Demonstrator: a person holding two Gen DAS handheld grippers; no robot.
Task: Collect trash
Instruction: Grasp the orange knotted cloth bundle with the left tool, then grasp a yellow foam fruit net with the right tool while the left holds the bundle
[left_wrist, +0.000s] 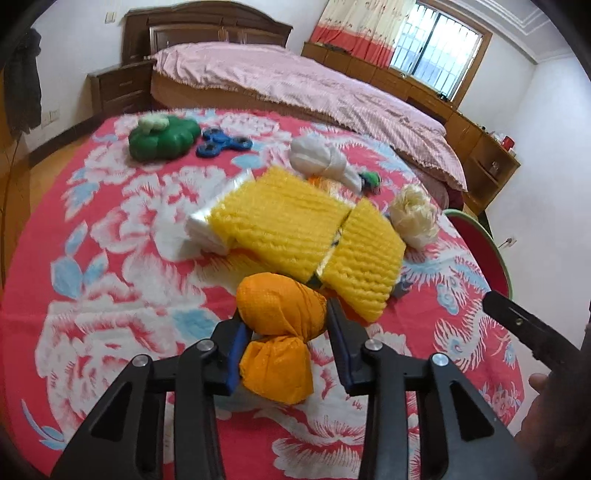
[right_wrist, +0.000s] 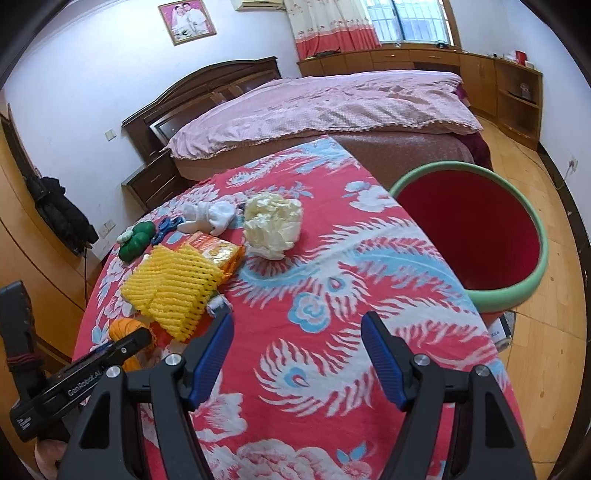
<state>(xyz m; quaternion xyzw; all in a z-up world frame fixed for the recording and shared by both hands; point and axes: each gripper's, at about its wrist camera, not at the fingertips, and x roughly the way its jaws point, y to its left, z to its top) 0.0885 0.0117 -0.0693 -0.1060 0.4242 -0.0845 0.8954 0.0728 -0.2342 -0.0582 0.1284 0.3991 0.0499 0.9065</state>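
Your left gripper (left_wrist: 284, 343) has its blue pads either side of the knotted orange mesh bundle (left_wrist: 279, 332), at its pinched waist; whether they grip it yet is hard to tell. The bundle's long axis runs along the fingers, away from you. Your right gripper (right_wrist: 297, 354) hangs wide open and empty over the red floral tablecloth (right_wrist: 332, 295). The red bin with the green rim (right_wrist: 476, 229) stands beyond the table's right edge, nearer your right gripper, so I'd expect a carry across.
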